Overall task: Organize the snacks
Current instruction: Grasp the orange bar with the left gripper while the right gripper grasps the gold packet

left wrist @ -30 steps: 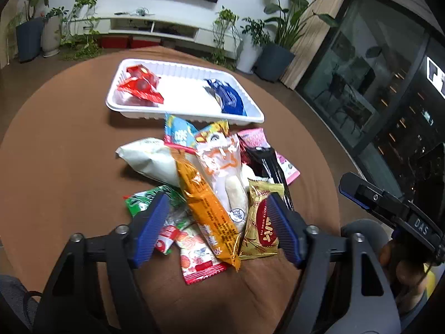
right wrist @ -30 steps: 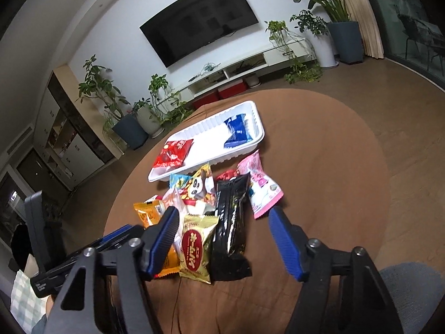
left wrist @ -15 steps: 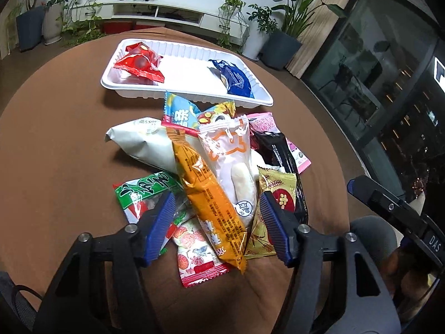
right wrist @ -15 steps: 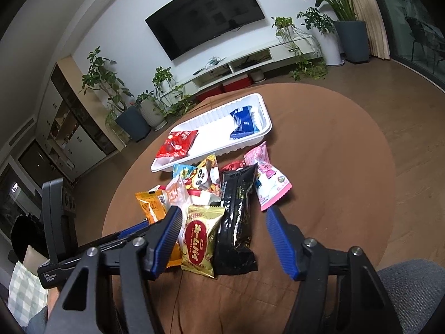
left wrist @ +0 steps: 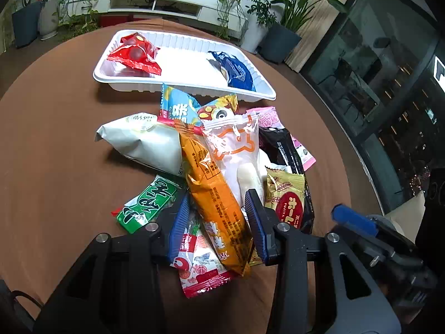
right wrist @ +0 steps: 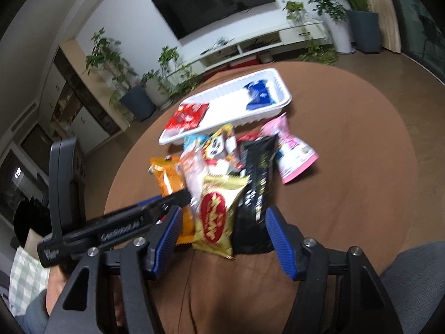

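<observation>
Counted only two snacks put away in the white tray at the far edge of the table: a red packet at its left end and a blue packet at its right end, with bare tray floor between them.

Judged the task barely begun, since the rest were heaped mid-table, just in front of the tray. Ran, from the left: a green packet and a white bag, then a long orange packet lying on top, a clear pouch against it, a gold packet, a black packet and a pink packet nearest the right edge. Left several more half buried and unnamed.

Found the left gripper low over the near end of the heap, fingers apart and straddling the orange packet, pads just beside its sides; could not make out actual contact. Took that packet for the next one bound for the tray.

Found the right gripper near the front edge, fingers wide apart and holding nothing, with the gold and black packets ahead of it.
</observation>
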`<state>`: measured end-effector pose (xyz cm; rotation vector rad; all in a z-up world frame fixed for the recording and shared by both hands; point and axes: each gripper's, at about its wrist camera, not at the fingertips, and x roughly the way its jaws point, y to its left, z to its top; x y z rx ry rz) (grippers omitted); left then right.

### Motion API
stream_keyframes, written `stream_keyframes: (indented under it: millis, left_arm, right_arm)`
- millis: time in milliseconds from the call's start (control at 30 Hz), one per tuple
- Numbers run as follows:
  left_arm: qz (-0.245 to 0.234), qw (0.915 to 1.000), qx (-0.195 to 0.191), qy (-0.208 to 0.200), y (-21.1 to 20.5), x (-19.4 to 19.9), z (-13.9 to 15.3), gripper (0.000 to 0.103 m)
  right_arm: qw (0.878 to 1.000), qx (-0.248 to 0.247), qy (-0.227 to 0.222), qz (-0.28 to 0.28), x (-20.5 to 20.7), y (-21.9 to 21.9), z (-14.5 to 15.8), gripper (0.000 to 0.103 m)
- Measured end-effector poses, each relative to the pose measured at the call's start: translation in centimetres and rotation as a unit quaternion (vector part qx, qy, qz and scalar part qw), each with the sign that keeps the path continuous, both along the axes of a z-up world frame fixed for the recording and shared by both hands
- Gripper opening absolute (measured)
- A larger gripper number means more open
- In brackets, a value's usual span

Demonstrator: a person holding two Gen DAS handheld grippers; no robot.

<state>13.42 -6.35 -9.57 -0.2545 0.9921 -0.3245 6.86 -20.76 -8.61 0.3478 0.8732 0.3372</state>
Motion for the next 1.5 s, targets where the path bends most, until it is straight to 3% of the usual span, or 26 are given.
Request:
stream_keyframes:
  millis: [433,833,1133,1500]
  left_arm:
    - [-0.028,0.9994,-0.021,-0.006,0.3,0.3,0.2,0.02]
    - [-0.031,0.9977,-0.06,-0.004,2.2,-0.2,0.9,0.019]
    - [-0.028,0.9968,-0.075,-0.005,2.9,-0.5,1.0,0.019]
    - [-0.024,0.9954,-0.093,-0.006,3.6,-1.0,1.1,0.019]
  right_arm:
    - [0.999,-0.01,0.036,0.023,1.6,1.9,-1.0,0.055]
    - [0.997,-0.024,0.072,0.031,3.1,2.4,-1.7,0.048]
    - [0.996,-0.008,0.089,0.03,3.4,2.0,-2.6,0.032]
    - [0.996,0.035,0.077,0.028,2.8,1.1,-1.6,0.031]
